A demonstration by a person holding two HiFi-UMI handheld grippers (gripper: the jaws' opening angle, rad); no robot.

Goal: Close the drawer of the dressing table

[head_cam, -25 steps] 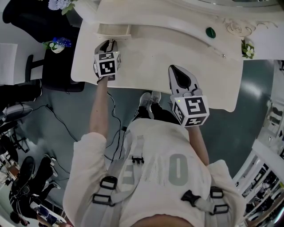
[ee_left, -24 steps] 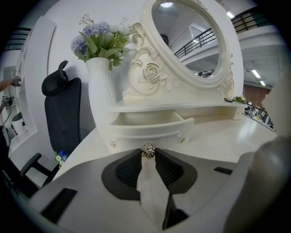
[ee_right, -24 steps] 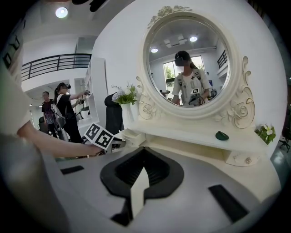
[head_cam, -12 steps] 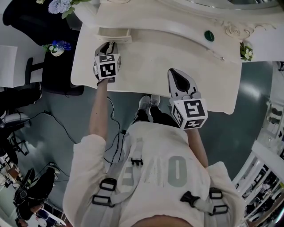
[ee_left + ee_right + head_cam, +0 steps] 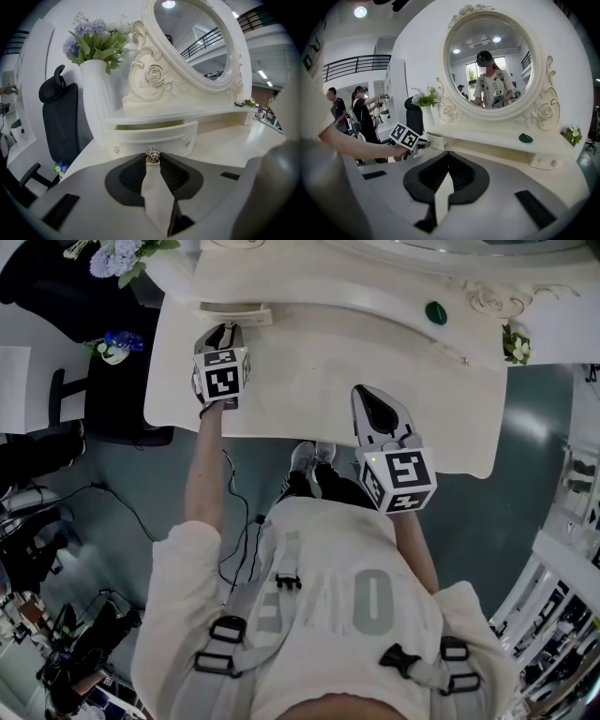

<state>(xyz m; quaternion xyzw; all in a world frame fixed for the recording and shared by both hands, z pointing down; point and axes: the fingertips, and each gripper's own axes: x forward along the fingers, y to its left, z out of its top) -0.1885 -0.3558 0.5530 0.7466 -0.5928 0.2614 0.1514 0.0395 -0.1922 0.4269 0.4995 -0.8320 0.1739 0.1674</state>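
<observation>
Drawer [image 5: 154, 133] sits at the left end of the dressing table [image 5: 309, 371], under the shelf below the oval mirror [image 5: 197, 42]. Its front stands a little way out of its housing, with a slit of its inside showing above it. My left gripper [image 5: 153, 160] is clamped on the small metal knob [image 5: 153, 155] at the middle of that front, ribbed pads pressing it from both sides. My right gripper [image 5: 447, 157] hovers over the bare tabletop nearer the middle, jaws clenched together on nothing. A vase of flowers [image 5: 93, 103] stands just left of the drawer.
</observation>
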